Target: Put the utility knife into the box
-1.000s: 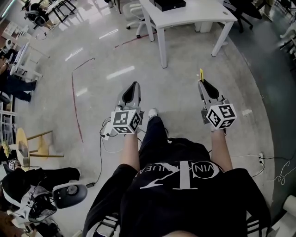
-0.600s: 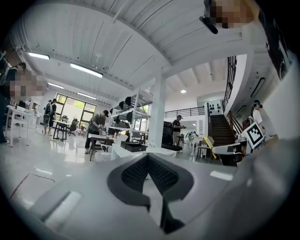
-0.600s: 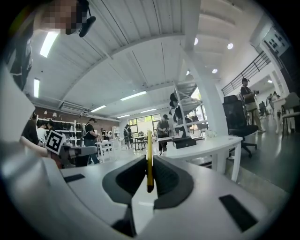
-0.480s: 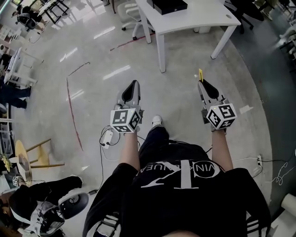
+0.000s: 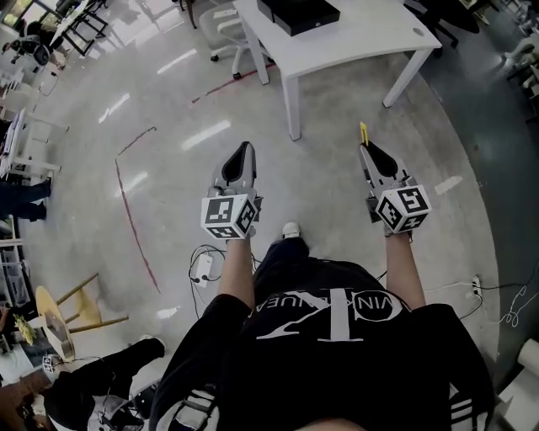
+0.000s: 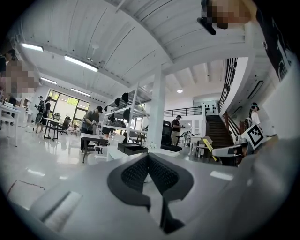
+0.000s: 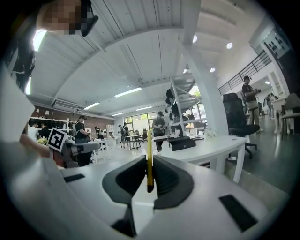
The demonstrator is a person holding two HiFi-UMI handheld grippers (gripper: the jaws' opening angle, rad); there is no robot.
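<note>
The right tongs (image 5: 369, 150) pinched the utility knife (image 7: 149, 161) upright, ready to carry toward what seemed the box (image 5: 299, 13) on the counter (image 5: 370, 38), while the left tongs (image 6: 147, 161) were pressed together, empty.

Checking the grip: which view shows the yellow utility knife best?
The right gripper view: the slim yellow utility knife sits clamped between the jaws of the right hand-held gripper. The head view shows only its yellow tip past that gripper; the left gripper view shows a small, distant yellow sliver.
</note>
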